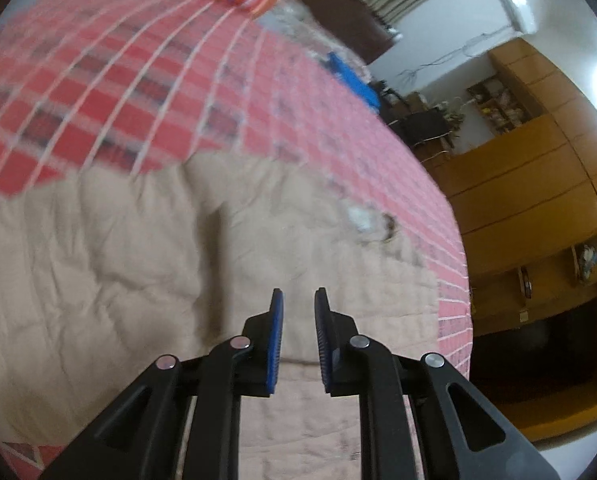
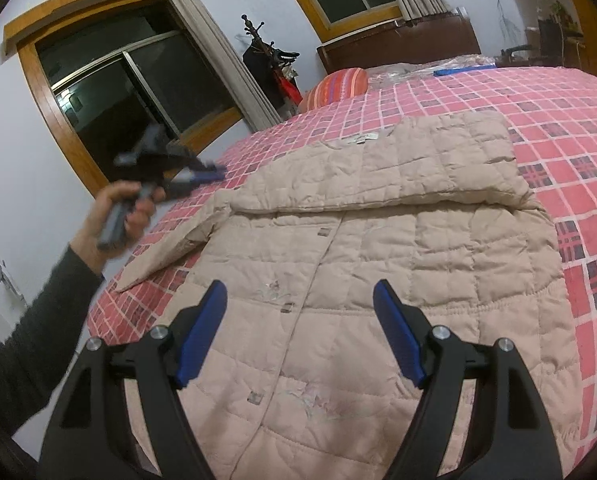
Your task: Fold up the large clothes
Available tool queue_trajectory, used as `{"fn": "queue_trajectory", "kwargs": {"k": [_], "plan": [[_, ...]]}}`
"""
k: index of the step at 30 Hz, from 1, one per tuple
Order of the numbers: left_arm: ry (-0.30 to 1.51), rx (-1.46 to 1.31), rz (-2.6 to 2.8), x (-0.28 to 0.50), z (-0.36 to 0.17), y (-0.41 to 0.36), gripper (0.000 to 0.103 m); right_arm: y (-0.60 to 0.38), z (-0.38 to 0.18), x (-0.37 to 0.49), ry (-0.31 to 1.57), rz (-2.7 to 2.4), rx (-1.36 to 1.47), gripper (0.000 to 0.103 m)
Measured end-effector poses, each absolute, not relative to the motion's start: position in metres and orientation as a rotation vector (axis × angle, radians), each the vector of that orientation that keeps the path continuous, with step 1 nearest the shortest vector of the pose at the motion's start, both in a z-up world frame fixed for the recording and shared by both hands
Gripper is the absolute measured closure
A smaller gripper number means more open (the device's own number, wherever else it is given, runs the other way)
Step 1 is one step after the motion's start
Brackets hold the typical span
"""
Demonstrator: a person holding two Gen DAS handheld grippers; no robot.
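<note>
Our beige quilted coat [image 2: 378, 248] lies on the bed [image 2: 570, 120], one sleeve folded across; the free sleeve [image 2: 170, 248] points toward our left gripper [image 2: 202, 174] (nearer, parted), right gripper [image 2: 300, 296] agape, both empty.

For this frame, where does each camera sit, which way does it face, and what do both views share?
Left wrist: on the left gripper, above the beige quilted coat, facing along the red checked bedspread toward wooden cabinets; only its narrowly parted, empty jaws show.
Right wrist: on the right gripper, above the coat's buttoned front, facing the headboard and windows; wide-open jaws, plus the person's left hand and dark sleeve.
Shared: coat, bedspread, striped pillow.
</note>
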State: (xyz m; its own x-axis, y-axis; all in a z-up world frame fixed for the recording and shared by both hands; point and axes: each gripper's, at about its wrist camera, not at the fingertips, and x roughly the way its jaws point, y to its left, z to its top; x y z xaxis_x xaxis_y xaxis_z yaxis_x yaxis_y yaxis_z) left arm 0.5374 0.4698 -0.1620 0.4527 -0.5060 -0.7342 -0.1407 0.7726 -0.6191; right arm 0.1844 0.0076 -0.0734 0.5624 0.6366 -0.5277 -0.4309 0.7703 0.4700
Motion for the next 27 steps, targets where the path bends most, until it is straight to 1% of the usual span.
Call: {"fn": "queue_trajectory", "kwargs": {"k": [2,4,6,7,8,9,11,14,16,18,19,20,21,22,23,27], "plan": [[1.118,-0.666,-0.202,0.534,-0.174,0.472,0.089,0.008,-0.071,0.186,0.733,0.636,0.296,0.028],[1.056,-0.631,-0.172,0.524,-0.159,0.472,0.088,0.007,-0.069,0.188,0.733,0.639,0.301,0.028],[0.975,-0.612,-0.187,0.514,-0.138,0.465,0.07,0.009,-0.066,0.187,0.726,0.644,0.298,0.028],[0.928,-0.603,-0.211,0.511,-0.126,0.457,0.053,0.011,-0.064,0.186,0.721,0.65,0.295,0.027],[0.922,-0.591,-0.232,0.513,-0.123,0.451,0.045,0.013,-0.062,0.187,0.72,0.655,0.293,0.027],[0.941,-0.577,-0.261,0.52,-0.125,0.44,0.045,0.015,-0.061,0.188,0.719,0.66,0.294,0.027],[1.016,-0.59,-0.263,0.536,-0.147,0.428,0.045,0.02,-0.06,0.189,0.72,0.668,0.297,0.027],[1.106,-0.594,-0.209,0.55,-0.181,0.429,0.046,0.024,-0.056,0.187,0.717,0.672,0.294,0.027],[1.11,-0.649,-0.224,0.546,-0.191,0.438,0.05,0.025,-0.052,0.185,0.716,0.676,0.279,0.027],[1.071,-0.697,-0.255,0.532,-0.18,0.45,0.049,0.027,-0.048,0.186,0.716,0.685,0.258,0.025],[1.026,-0.719,-0.275,0.517,-0.169,0.46,0.045,0.029,-0.045,0.187,0.718,0.694,0.243,0.023],[0.984,-0.73,-0.281,0.502,-0.158,0.469,0.031,0.032,-0.043,0.189,0.719,0.707,0.229,0.023],[0.933,-0.739,-0.266,0.482,-0.147,0.485,0.023,0.034,-0.042,0.191,0.718,0.716,0.218,0.023],[0.884,-0.751,-0.229,0.457,-0.137,0.505,0.013,0.038,-0.04,0.192,0.714,0.734,0.209,0.023],[0.853,-0.762,-0.199,0.438,-0.133,0.52,0.01,0.042,-0.037,0.193,0.709,0.756,0.203,0.022],[0.753,-0.817,0.078,0.333,-0.13,0.62,0.007,0.06,-0.034,0.194,0.7,0.833,0.18,0.021]]}}
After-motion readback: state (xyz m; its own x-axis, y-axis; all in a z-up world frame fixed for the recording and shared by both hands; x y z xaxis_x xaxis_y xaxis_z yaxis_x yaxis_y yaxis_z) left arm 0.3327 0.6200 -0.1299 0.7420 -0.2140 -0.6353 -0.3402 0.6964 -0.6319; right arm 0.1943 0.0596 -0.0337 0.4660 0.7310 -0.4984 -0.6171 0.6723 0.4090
